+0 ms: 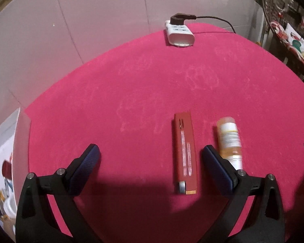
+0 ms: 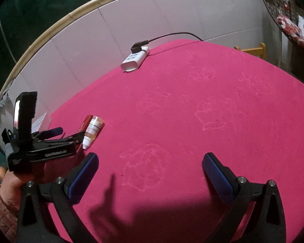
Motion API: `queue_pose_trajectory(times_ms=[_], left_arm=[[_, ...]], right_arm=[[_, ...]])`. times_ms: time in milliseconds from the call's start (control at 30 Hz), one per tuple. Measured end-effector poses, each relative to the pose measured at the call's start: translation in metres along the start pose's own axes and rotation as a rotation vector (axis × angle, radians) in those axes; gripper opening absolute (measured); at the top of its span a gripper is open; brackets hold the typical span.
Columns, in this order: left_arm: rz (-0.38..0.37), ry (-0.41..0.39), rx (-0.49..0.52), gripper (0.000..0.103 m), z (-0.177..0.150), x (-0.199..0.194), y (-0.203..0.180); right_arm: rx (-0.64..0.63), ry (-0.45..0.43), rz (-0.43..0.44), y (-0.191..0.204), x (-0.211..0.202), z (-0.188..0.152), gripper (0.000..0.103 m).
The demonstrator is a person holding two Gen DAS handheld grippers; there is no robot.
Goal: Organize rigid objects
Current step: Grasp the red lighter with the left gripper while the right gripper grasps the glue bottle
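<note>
**Left wrist view: red box between spread tongs**

A pink tablecloth (image 1: pixel 131 93) covers the table. The left gripper (image 1: pixel 151 151) has its tongs spread wide, gripping nothing. The red box (image 1: pixel 184 151) lies flat between them, nearer the right finger. A small bottle (image 1: pixel 230 139) lies just beyond that finger. The right gripper (image 2: pixel 151 161), also spread, hovers well apart from the box (image 2: pixel 85 124).

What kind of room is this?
Probably a room in someone's home. A table with a pink cloth stands against a white wall, with a plugged-in power strip and a small bottle beside a red box.
</note>
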State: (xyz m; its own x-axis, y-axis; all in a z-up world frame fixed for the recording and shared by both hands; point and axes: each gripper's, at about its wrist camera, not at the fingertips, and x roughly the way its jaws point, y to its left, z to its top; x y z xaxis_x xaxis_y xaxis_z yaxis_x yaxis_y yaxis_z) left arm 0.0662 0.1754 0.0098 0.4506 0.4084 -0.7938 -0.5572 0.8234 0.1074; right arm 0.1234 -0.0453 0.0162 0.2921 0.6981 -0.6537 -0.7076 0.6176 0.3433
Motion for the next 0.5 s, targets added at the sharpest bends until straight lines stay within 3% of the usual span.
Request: queue_pose_trajectory(times_ms=[33,100,167,267,367,500], left_arm=[[-0.001,-0.003,0.008,0.101,0.002,0.001,0.000],[-0.022,-0.010,0.009,0.086,0.004,0.001,0.001],[-0.079,-0.018,0.010,0.051,0.004,-0.002,0.000],[-0.122,-0.031,0.052,0.022,0.000,-0.008,-0.009],[-0.093,-0.055,0.090,0.017,-0.006,-0.013,-0.019],[-0.103,-0.065,0.038,0.017,-0.016,-0.019,-0.008]], right_arm=[[0.000,0.002,0.001,0.000,0.000,0.000,0.103],[-0.004,0.009,0.000,0.001,0.001,0.000,0.103],[-0.015,0.015,-0.003,0.003,0.003,0.000,0.103],[-0.032,0.027,-0.015,0.005,0.005,0.000,0.103],[-0.041,0.028,-0.020,0.007,0.005,-0.001,0.103],[-0.038,0.031,-0.023,0.006,0.006,-0.001,0.103]])
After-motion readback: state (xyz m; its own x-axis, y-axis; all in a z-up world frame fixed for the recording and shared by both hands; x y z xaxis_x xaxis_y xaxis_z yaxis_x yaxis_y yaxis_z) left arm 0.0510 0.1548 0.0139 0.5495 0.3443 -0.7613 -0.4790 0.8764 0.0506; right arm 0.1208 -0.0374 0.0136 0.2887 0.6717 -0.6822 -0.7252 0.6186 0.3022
